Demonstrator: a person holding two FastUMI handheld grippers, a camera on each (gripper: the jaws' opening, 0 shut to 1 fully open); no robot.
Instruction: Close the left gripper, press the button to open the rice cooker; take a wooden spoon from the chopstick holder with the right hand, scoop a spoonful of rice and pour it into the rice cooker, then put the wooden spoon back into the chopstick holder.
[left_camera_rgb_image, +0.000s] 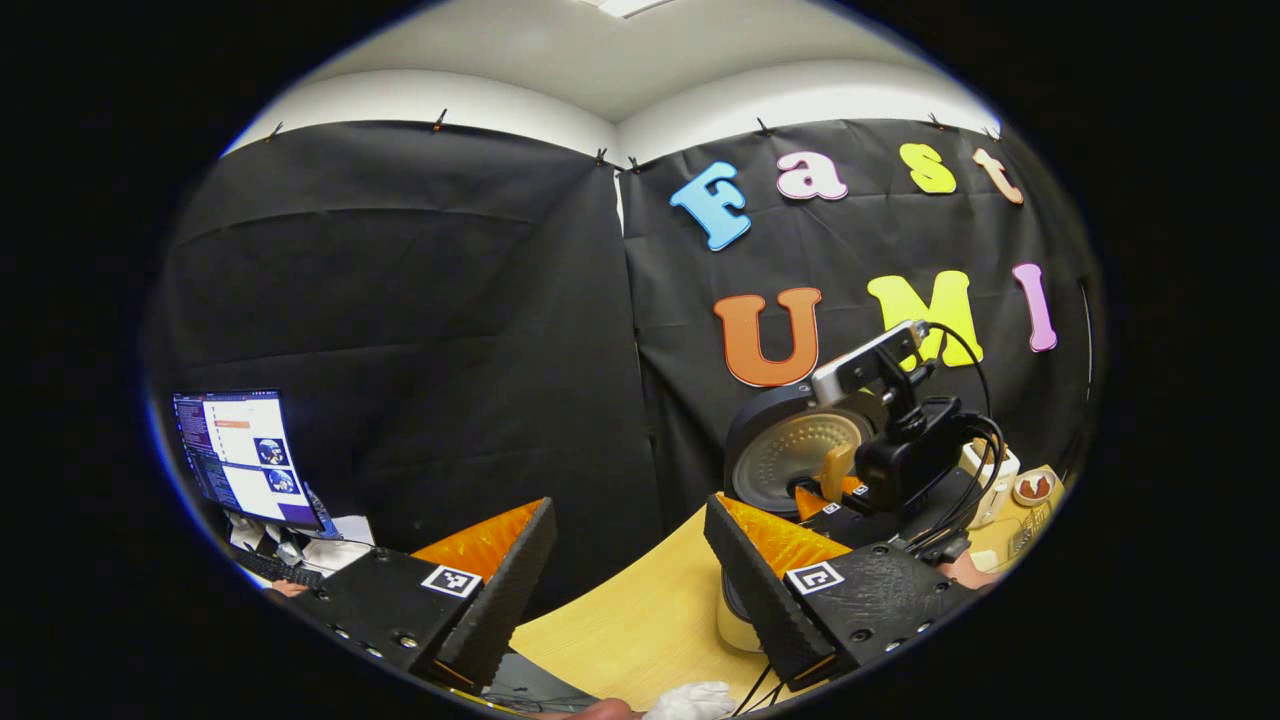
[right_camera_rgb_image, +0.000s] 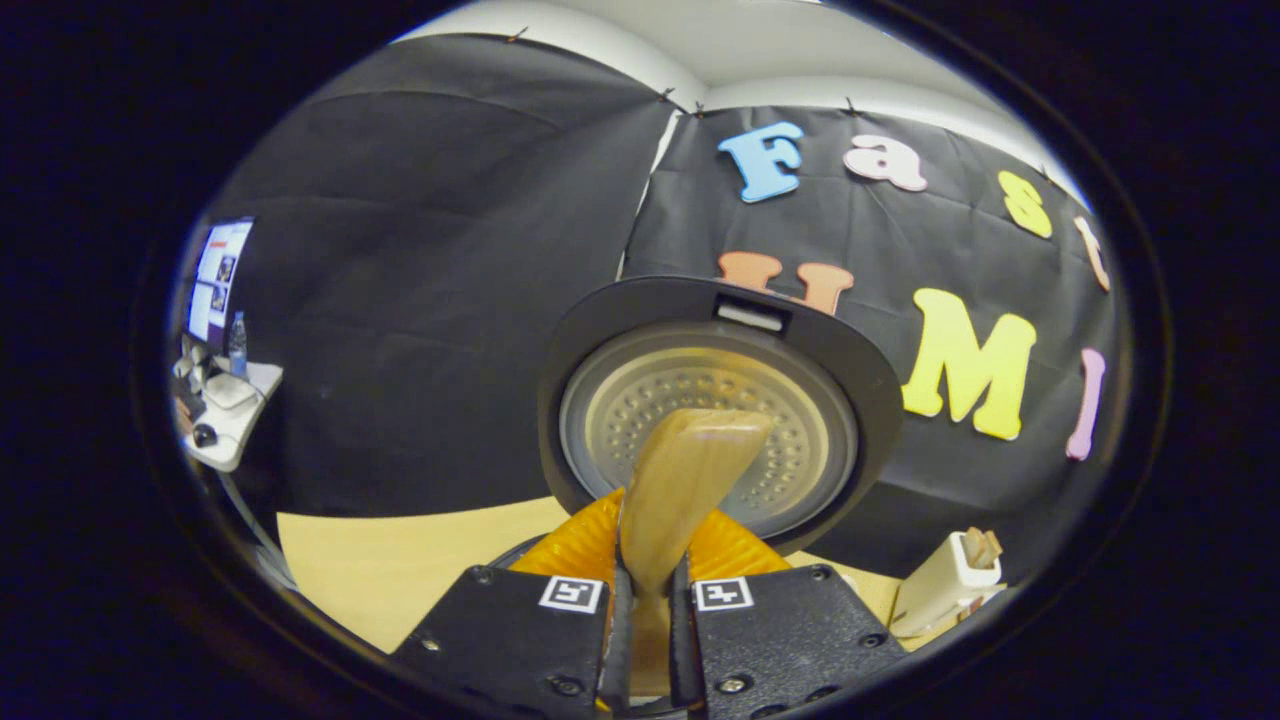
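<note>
Holding the wooden spoon (right_camera_rgb_image: 690, 480) clamped in my right tongs (right_camera_rgb_image: 650, 600) before the open rice cooker (right_camera_rgb_image: 720, 400), ready for pouring; left tongs (left_camera_rgb_image: 625, 560) gape wide, idle.

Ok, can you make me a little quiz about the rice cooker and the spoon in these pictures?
1. True or false: the black round rice cooker lid stands open.
2. What does the right hand-held gripper hold? A) a metal fork B) a light-brown wooden spoon C) nothing
3. Fill in: the left hand-held gripper has its fingers ___.

Key: 1 true. 2 B, both fingers press on the spoon's handle. 3 open, spread apart above the pale wooden table.
</note>
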